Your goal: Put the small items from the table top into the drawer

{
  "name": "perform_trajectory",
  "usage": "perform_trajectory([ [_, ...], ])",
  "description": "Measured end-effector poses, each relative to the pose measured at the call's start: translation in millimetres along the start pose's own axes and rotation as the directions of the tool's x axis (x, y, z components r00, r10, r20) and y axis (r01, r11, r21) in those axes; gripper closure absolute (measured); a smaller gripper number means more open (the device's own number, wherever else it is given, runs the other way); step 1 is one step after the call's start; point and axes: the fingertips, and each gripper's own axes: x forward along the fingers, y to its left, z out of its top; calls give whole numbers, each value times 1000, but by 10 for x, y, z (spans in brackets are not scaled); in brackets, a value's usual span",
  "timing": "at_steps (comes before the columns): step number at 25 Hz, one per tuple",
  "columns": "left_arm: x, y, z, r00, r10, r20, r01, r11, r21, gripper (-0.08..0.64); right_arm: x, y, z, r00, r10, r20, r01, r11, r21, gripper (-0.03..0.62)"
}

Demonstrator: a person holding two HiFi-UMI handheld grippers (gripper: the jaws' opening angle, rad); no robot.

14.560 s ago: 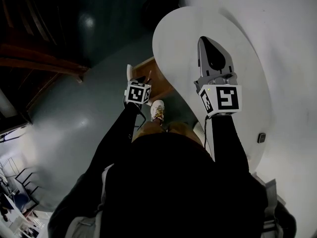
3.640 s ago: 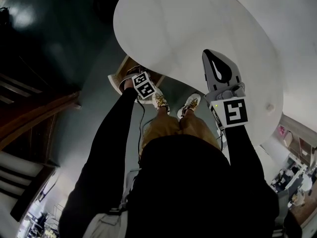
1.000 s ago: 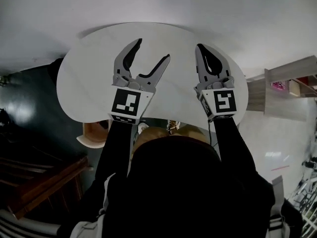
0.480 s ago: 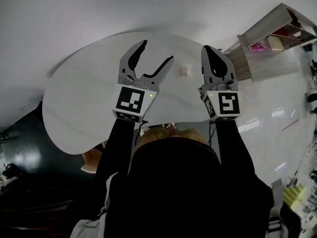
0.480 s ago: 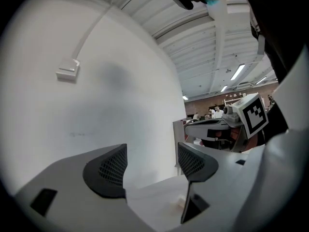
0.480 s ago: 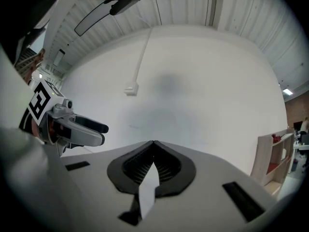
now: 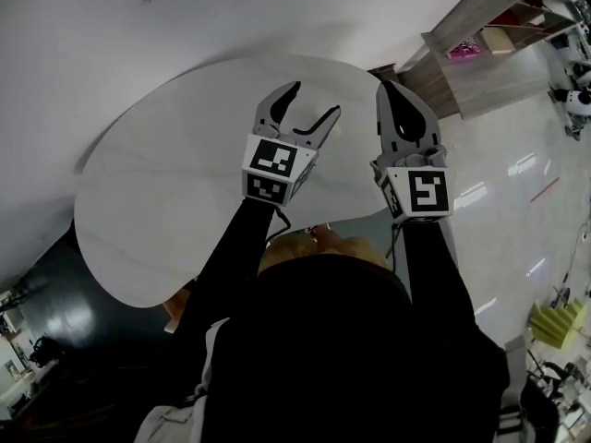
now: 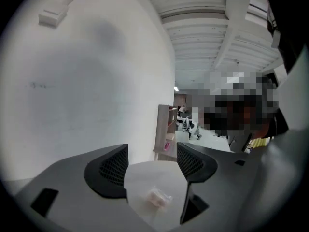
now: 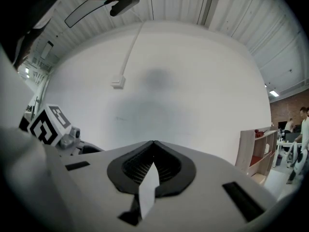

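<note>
Since half a second ago the left gripper has moved out over the packet, which the head view now hides. Its jaws have just been closing slightly but stand wide, with the packet on the table between them, untouched. Right gripper closed, tips together, empty. Risk: flat, slick wrapper and shallow approach, so the jaws may skid or shove it. Drawer not in view. Shelf holds 1 pink thing.

The left tongs have swung toward the right tongs, their jaws just closing slightly. The small wrapped item, earlier beside them, now lies between their jaws.
</note>
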Motion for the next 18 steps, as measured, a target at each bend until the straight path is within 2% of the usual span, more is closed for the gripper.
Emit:
perform_trajectory([
  [2,191,-62,-255,998,-24,-65,22,999,-25,229,-35,-54,-40,1000,-16,-7,16,1000,1,566],
  [7,515,-129,-904,976,-40,-216,12,992,-128,229,-158,-215,-140,998,-56,-31,56,998,2,566],
  [9,602,-164,-1115,962,-48,-268,7,988,-155,229,-200,-285,-179,997,-72,-40,72,997,3,566],
  [13,703,-211,-1451,934,-46,-355,-12,987,-160,229,-273,-361,-237,994,-91,-55,92,996,4,566],
  [17,758,-262,-1749,895,-58,-443,-33,981,-193,234,-347,-424,-271,993,-100,-67,100,995,3,566],
  [18,762,-256,-1797,887,-56,-458,-38,980,-193,324,-356,-437,-280,992,-101,-70,102,995,3,566],
])
